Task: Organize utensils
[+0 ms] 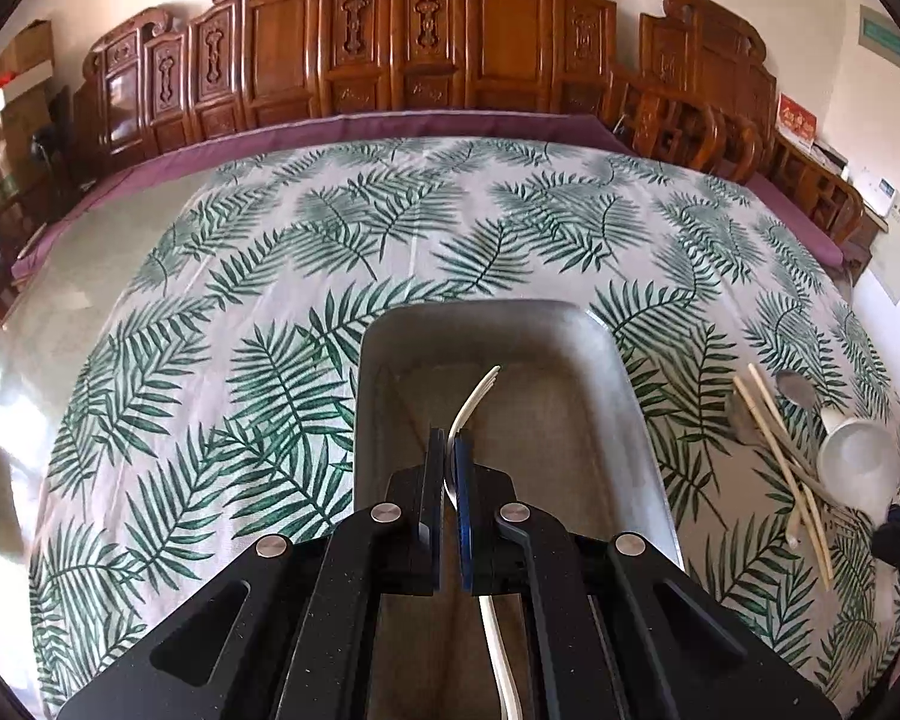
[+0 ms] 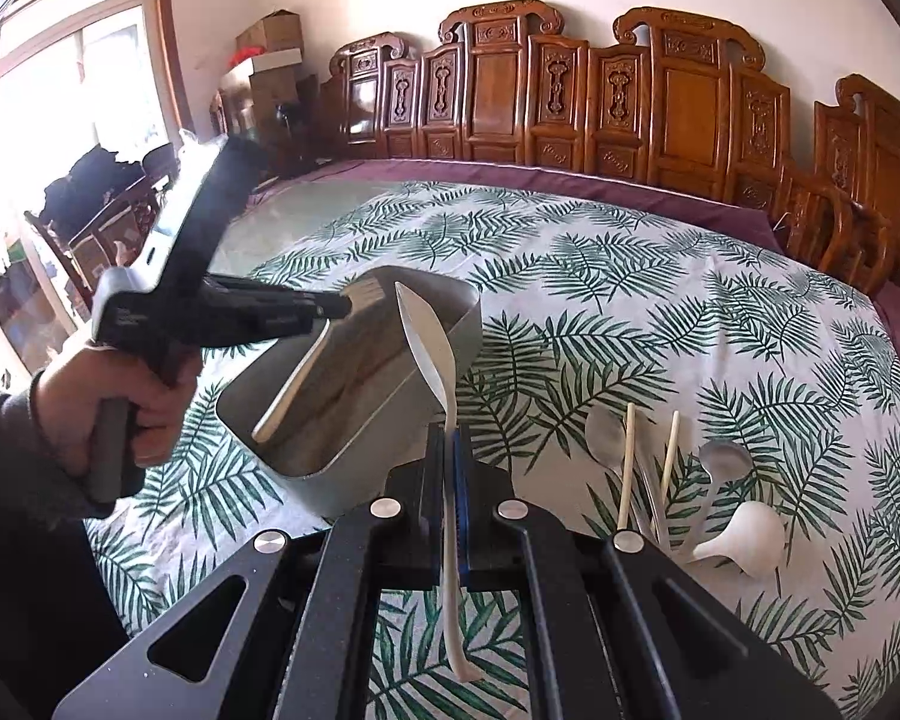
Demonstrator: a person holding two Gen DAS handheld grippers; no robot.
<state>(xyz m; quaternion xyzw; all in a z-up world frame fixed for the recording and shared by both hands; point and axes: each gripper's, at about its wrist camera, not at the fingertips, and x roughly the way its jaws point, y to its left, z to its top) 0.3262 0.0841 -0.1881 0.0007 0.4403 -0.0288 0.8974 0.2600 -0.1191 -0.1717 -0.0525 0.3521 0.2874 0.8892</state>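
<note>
I am holding a white fork [image 1: 471, 402] in the left claw [image 1: 448, 441], its jaws pinched tight on the neck of the fork. The tines are sticking out past the claw tips and curving up and to the right, while the handle is running back under the claw toward me. The fork is hanging over the inside of the metal tray [image 1: 624, 384], which is sitting on the tabletop [image 1: 210, 330] directly ahead of this claw. Something thin and brownish is lying on the tray floor just left of the claw tips; I cannot tell what it is.

In the right wrist view, I am gripping a white spoon [image 2: 427, 336] in the right claw [image 2: 448, 438], jaws closed narrow on its stem. Its bowl is standing up beyond the claw tips, tilted left, and in this view it is overlapping the near right side of the tray [image 2: 330, 480]. The handle is trailing back below the claw over the leaf-print cloth.

The left claw [image 2: 336, 304] is showing from the side there, held in a hand [image 2: 90, 414] with a dark sleeve, its tips over the tray and the fork handle [image 2: 291, 390] slanting down out of it.

The rest is lying on the tabletop to the right of the right claw: two pale chopsticks [image 2: 627, 468], two metal spoons [image 2: 605, 438] and a white ladle [image 2: 744, 537], all well apart from the tray. From the left wrist view, this same cluster [image 1: 810, 450] is lying far to the right.
</note>
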